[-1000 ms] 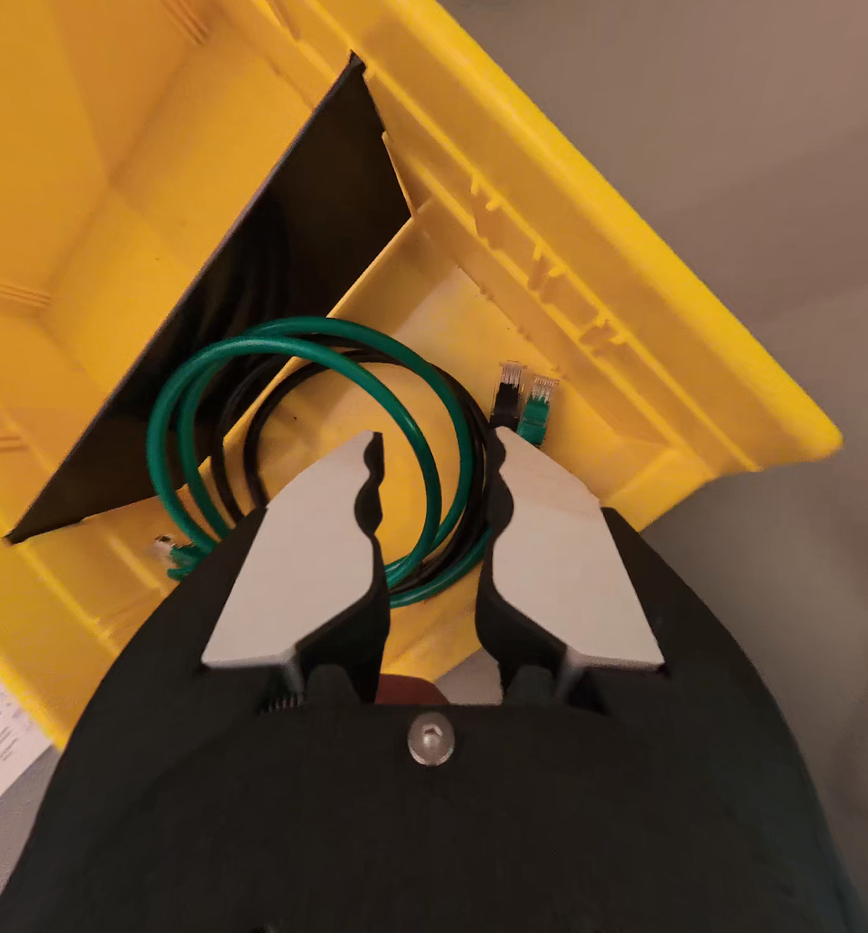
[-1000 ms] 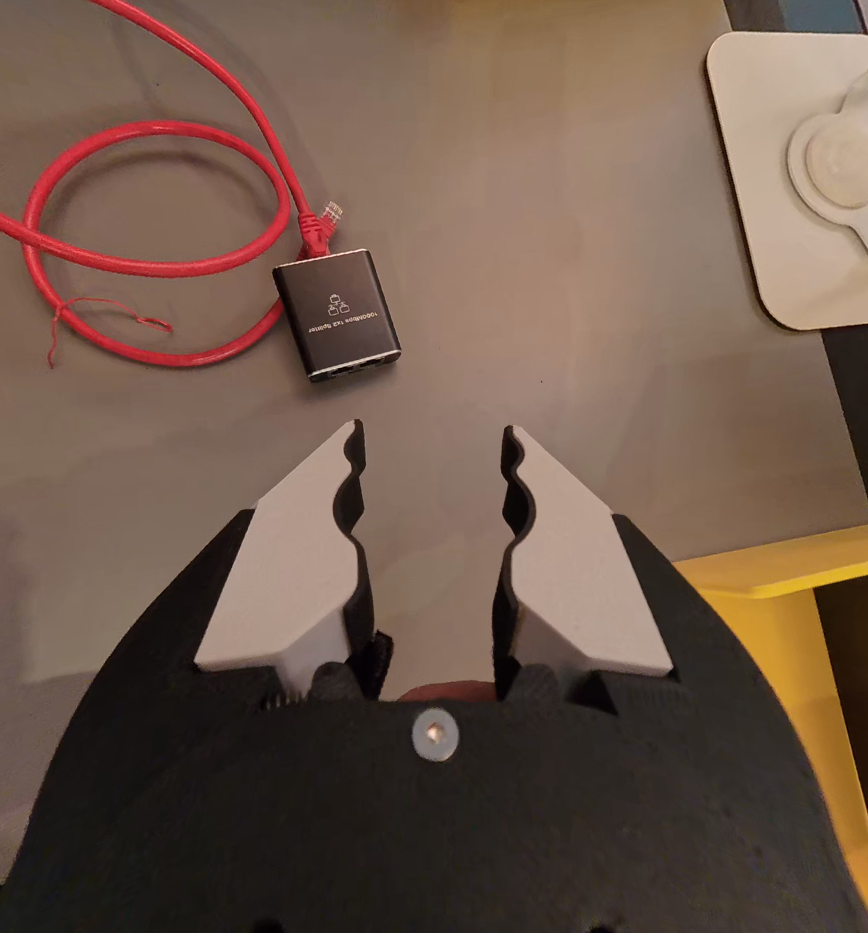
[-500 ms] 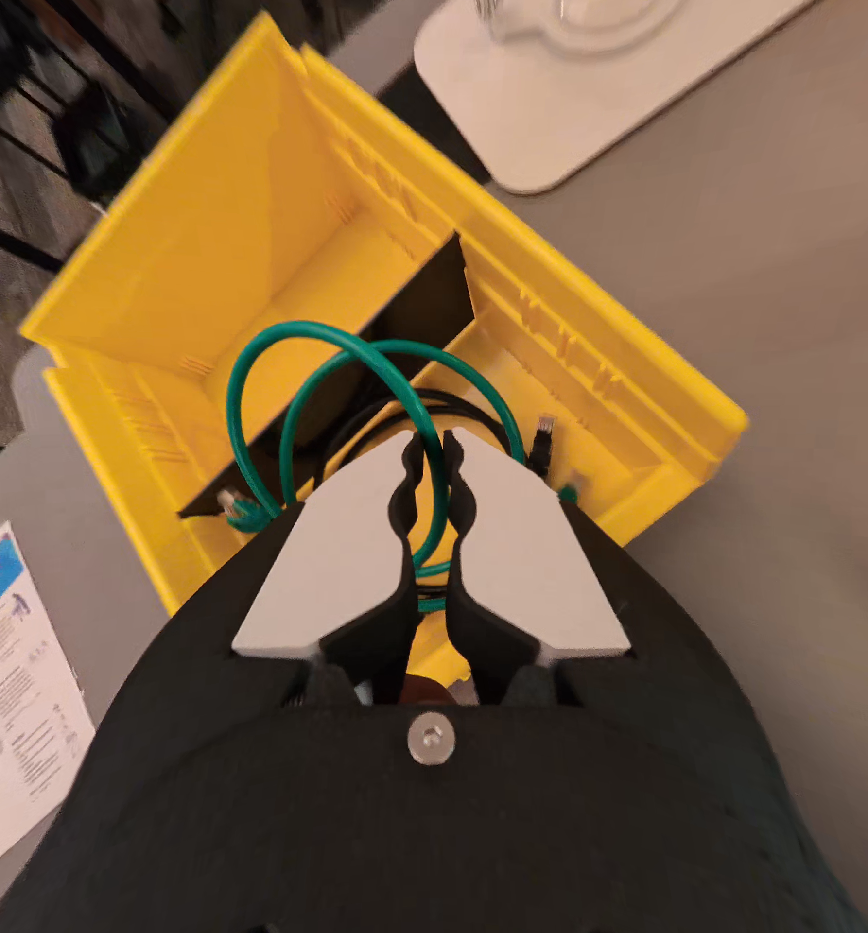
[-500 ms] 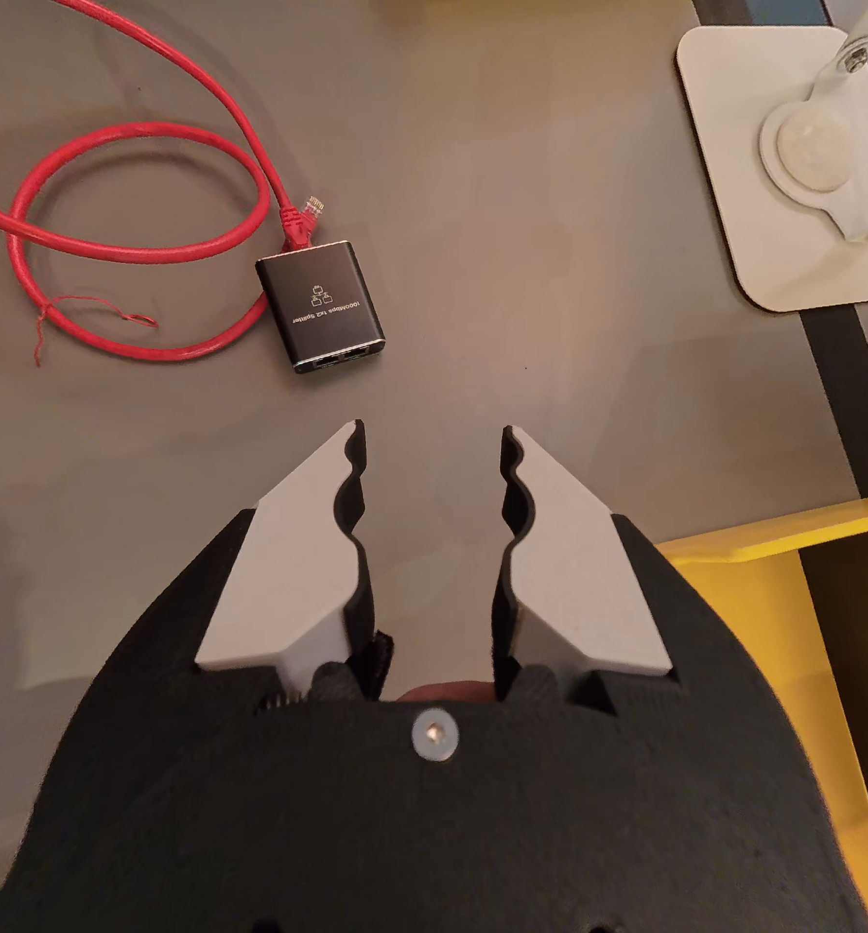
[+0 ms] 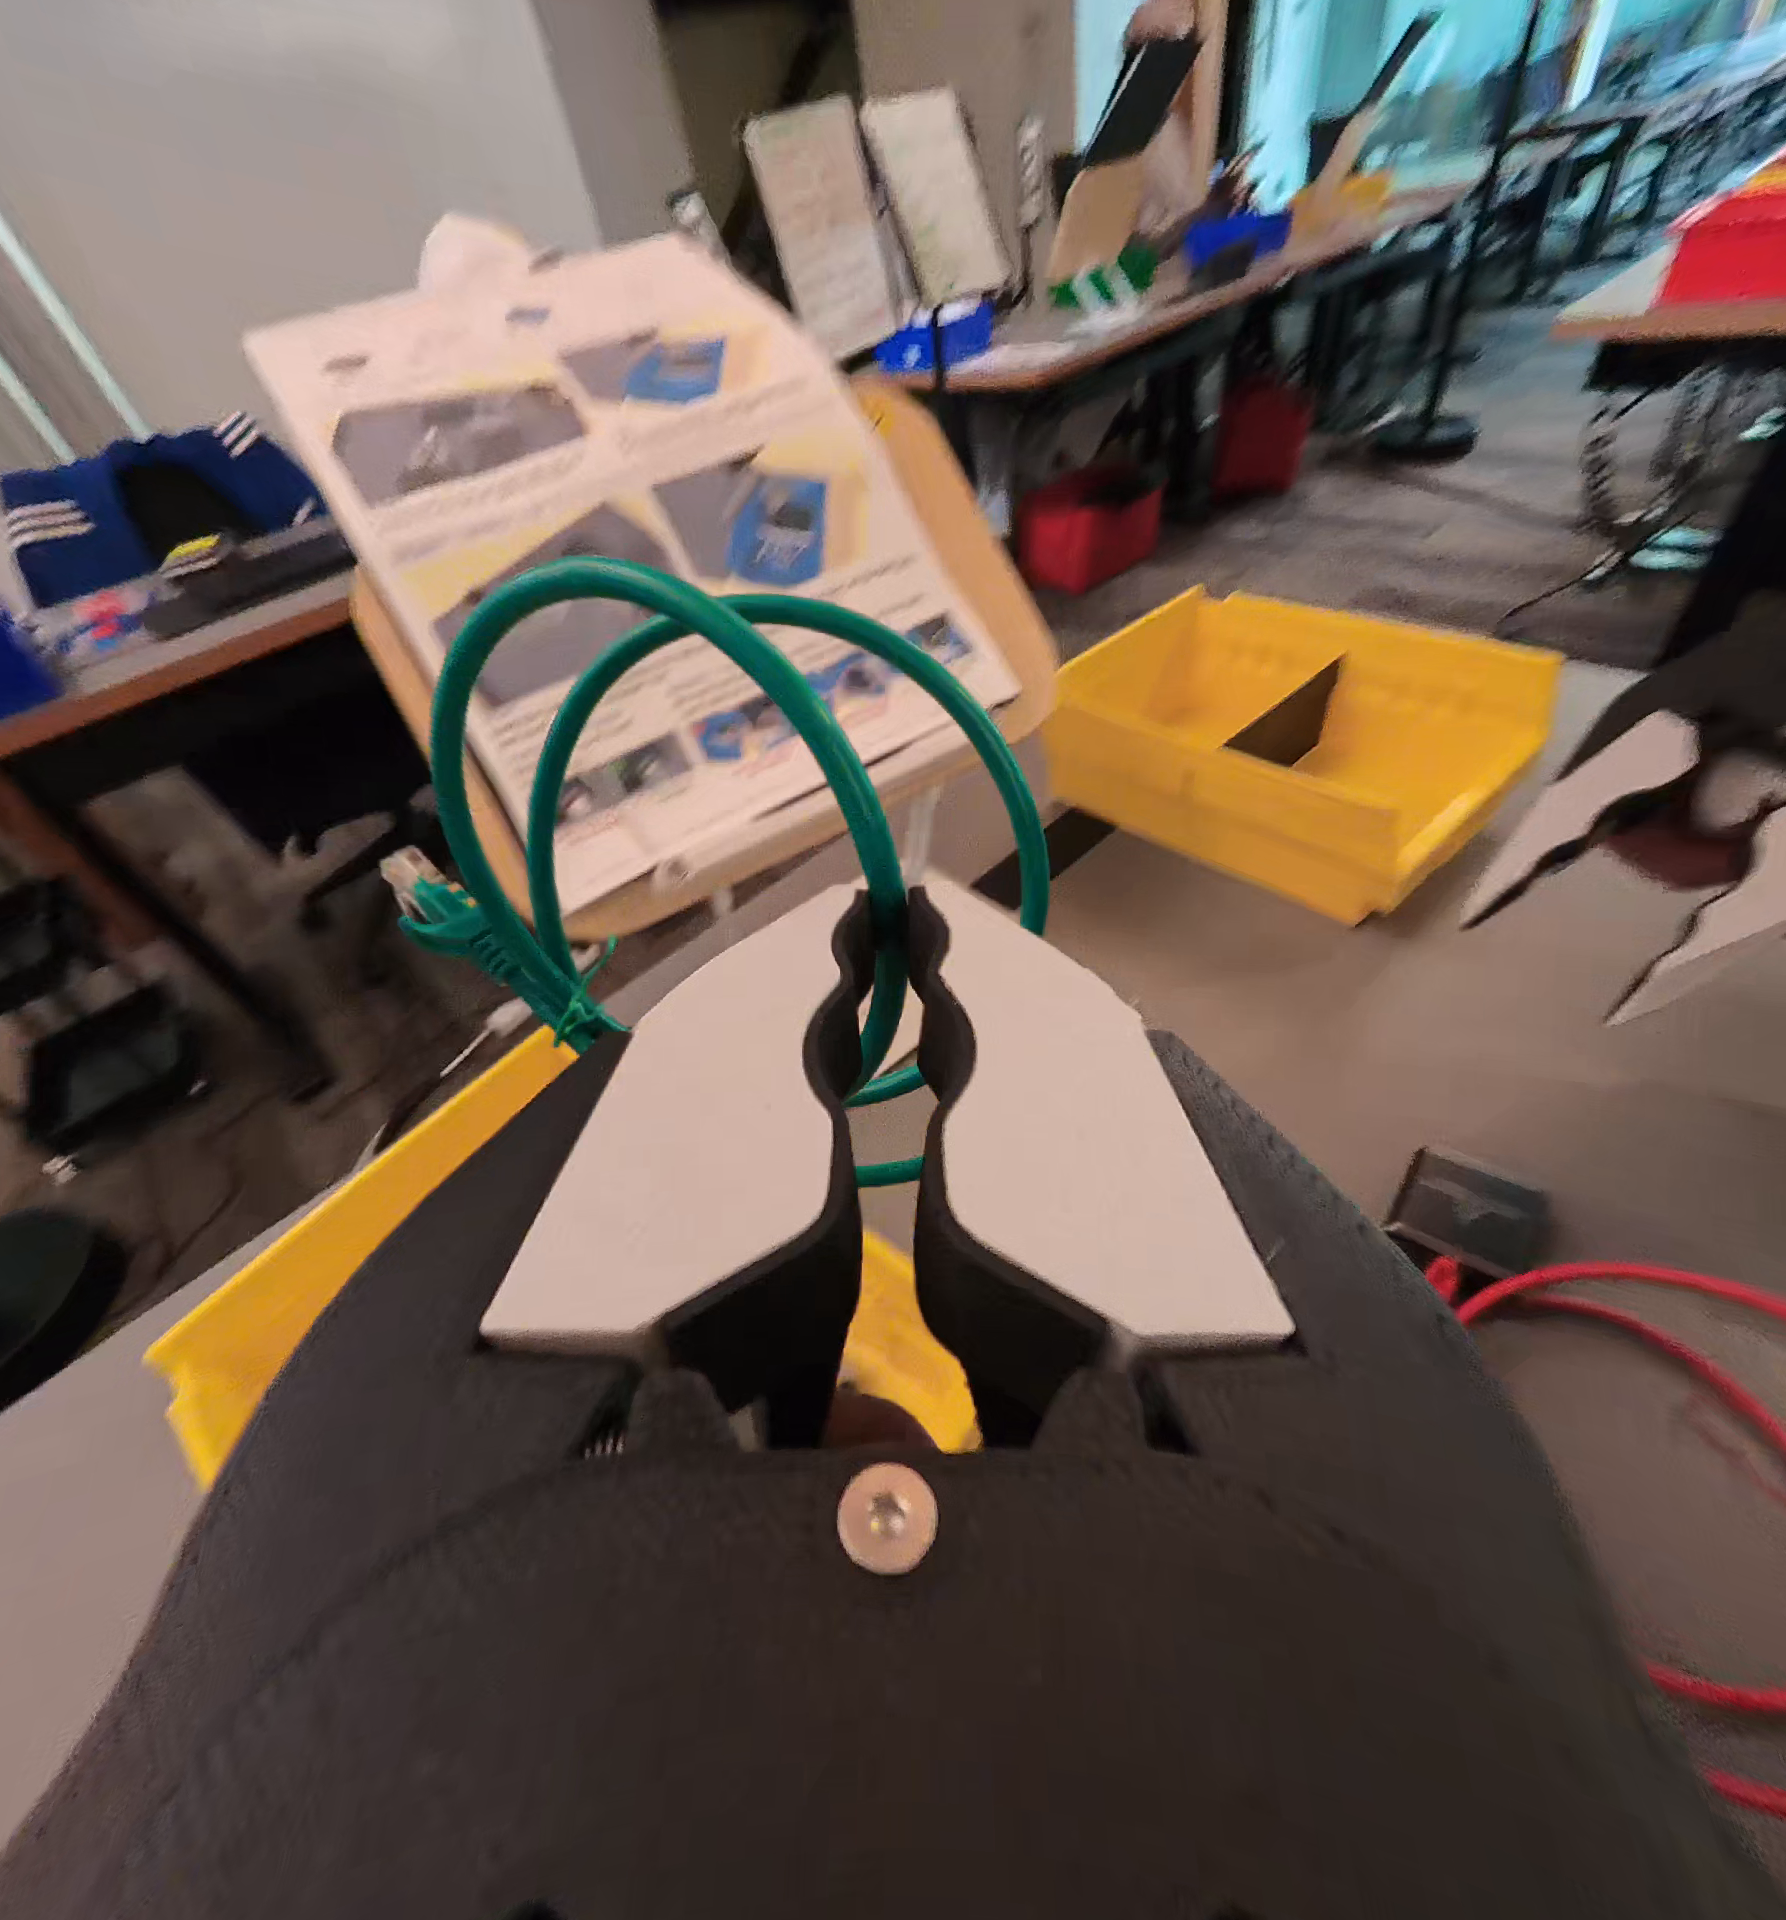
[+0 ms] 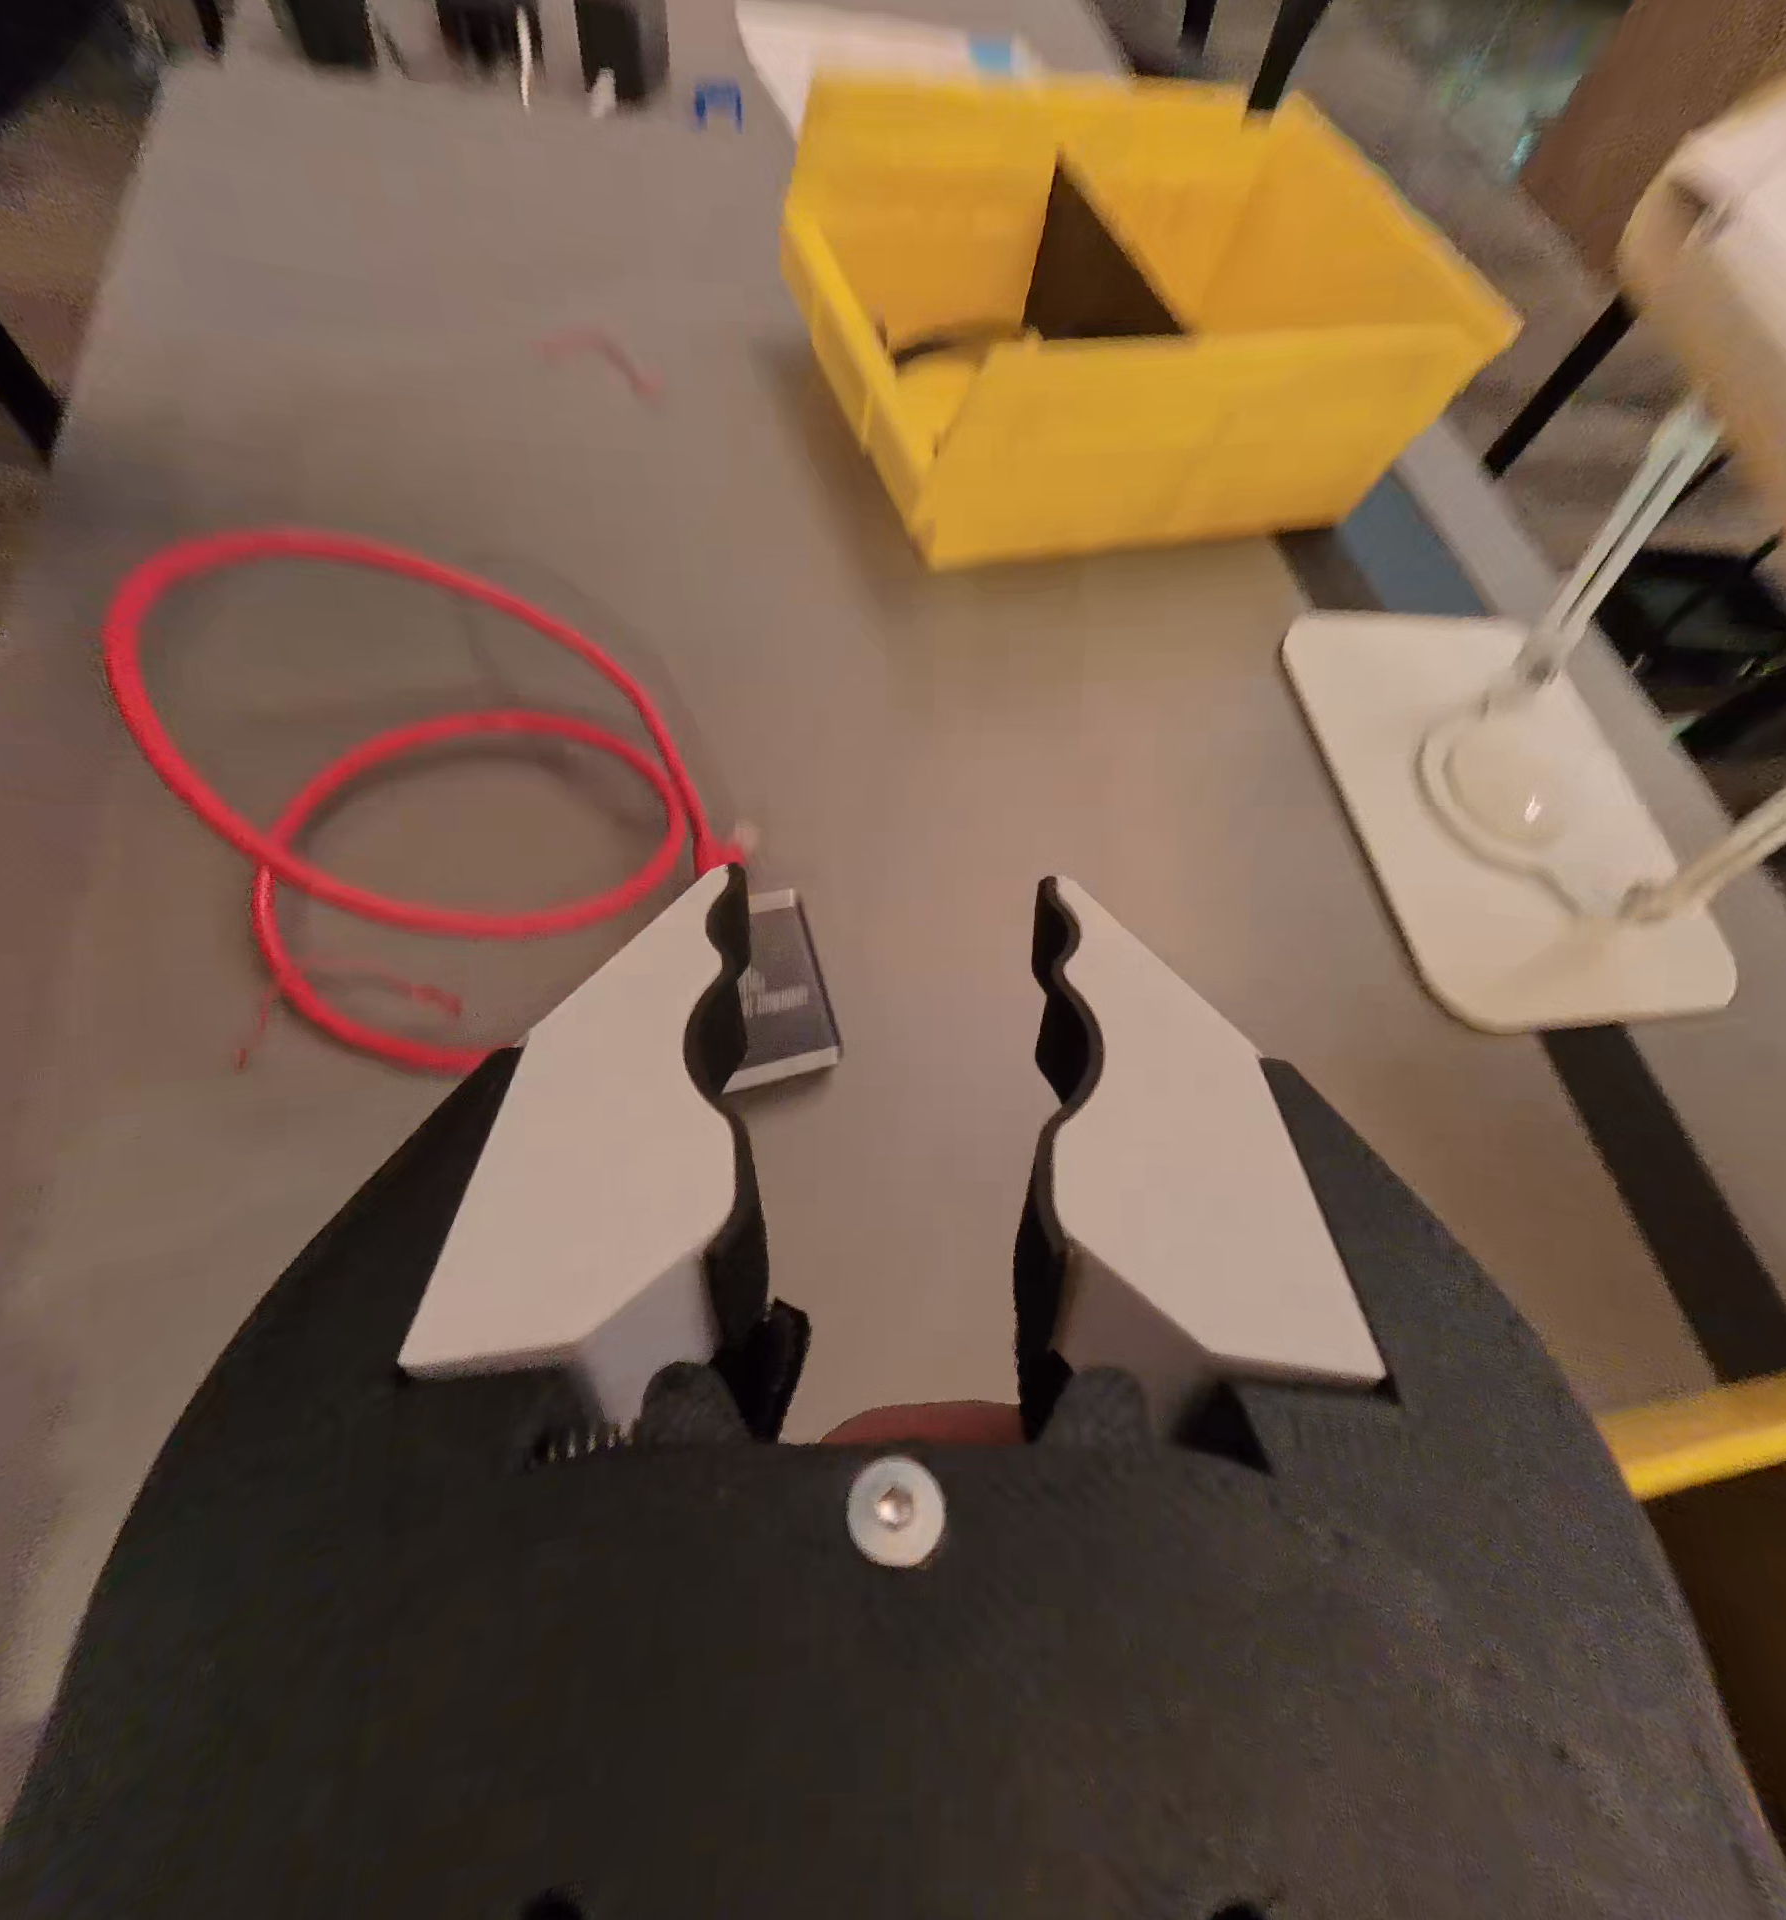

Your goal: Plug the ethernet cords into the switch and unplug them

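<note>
You can read no writing here. The small black box-shaped switch (image 6: 787, 997) on your grey table bears pale print, and the white illustrated sheet (image 5: 650, 540) on the tilted stand carries pictures and text, all blurred.

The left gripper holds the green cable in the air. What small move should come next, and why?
Probably carry the green ethernet cable, pinched in the shut left gripper, down toward the black switch on the table; its plug hangs free, and the right gripper is open and empty.

Left wrist view raised, facing outward across the room, right wrist view angled down at the table (image 6: 972, 675), both sharing the yellow bin (image 5: 1304, 769) (image 6: 1128, 436)
</note>
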